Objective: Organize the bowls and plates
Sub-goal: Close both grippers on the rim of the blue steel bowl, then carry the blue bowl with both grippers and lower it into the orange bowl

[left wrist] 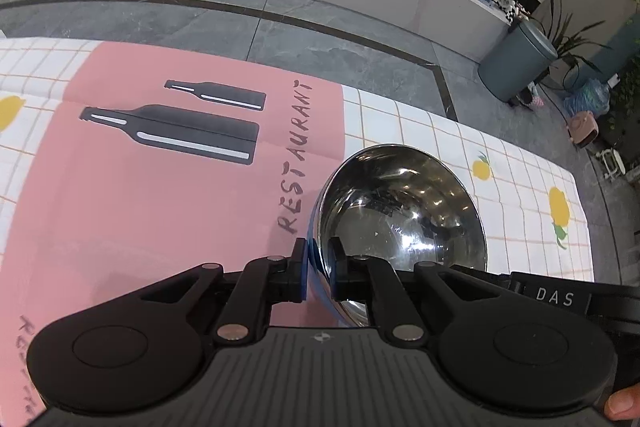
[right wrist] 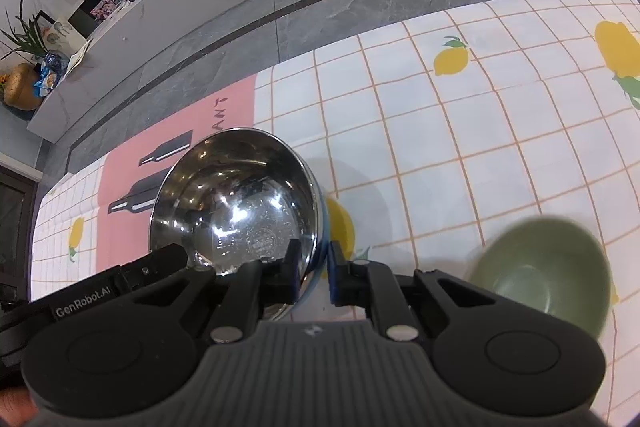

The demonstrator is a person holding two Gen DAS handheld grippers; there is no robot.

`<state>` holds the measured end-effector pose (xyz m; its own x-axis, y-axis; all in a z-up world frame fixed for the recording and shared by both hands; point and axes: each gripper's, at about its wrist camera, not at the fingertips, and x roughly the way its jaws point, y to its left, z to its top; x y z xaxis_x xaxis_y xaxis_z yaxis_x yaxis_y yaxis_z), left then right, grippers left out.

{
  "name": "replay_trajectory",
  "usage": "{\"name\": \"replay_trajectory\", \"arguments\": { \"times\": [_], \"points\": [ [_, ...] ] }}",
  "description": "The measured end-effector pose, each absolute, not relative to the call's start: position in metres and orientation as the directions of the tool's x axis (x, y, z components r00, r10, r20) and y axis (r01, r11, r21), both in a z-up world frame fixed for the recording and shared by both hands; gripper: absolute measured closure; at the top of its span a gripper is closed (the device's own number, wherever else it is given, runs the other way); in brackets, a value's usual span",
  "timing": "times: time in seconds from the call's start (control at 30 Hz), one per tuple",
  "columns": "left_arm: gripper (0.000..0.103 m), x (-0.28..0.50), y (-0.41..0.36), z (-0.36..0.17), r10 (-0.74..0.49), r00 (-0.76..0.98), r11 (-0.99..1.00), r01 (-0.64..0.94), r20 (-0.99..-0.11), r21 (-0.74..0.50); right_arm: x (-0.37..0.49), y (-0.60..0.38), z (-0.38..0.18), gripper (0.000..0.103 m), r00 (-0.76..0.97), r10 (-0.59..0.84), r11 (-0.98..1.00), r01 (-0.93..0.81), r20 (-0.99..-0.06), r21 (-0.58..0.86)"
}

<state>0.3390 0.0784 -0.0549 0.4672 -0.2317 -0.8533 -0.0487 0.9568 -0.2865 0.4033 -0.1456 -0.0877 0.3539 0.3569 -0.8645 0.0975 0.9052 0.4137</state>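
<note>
left tongs (left wrist: 318,269): narrow, clamped on the near rim of the steel bowl (left wrist: 400,211), one finger outside the wall, one inside.
right tongs (right wrist: 312,269): narrow too, pinching the same bowl (right wrist: 236,203) at its rim from the opposite side, left finger inside, right finger outside.
steel bowl: held between both tongs, tilted, shiny inside turned toward each camera; blue outer wall shows as a thin edge at the pinch points. whether its base touches the cloth cannot be told.
green bowl (right wrist: 544,271): just right of the right tongs, upright on the cloth, blurred, apart from the steel bowl.
cloth (right wrist: 500,131): white with an orange grid and lemon prints, under and ahead of both tongs.
pink mat (left wrist: 160,195): ahead and left of the left tongs, printed with two black bottles and the word "restaurant"; flat on the cloth.
floor (left wrist: 240,11): grey tiles with a dark strip, beyond the table edge.
bin (left wrist: 516,63): grey, far ahead right of the left tongs, beside potted plants.
</note>
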Motion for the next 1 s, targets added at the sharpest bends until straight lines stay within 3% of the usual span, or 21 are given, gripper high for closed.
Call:
{"name": "replay_trajectory", "arguments": {
  "times": [0.47, 1.0],
  "points": [
    [0.092, 0.254, 0.059, -0.005, -0.242, 0.474, 0.963, 0.011, -0.847, -0.269, 0.321, -0.167, -0.035, 0.093, 0.344, 0.37, 0.915, 0.026, -0.863, 0.402],
    [0.089, 0.147, -0.005, 0.035, -0.344, 0.449, 0.938, 0.131, -0.825, -0.32, 0.189, -0.242, 0.016, 0.093, 0.371, 0.343, 0.936, -0.057, -0.863, 0.347]
  ]
}}
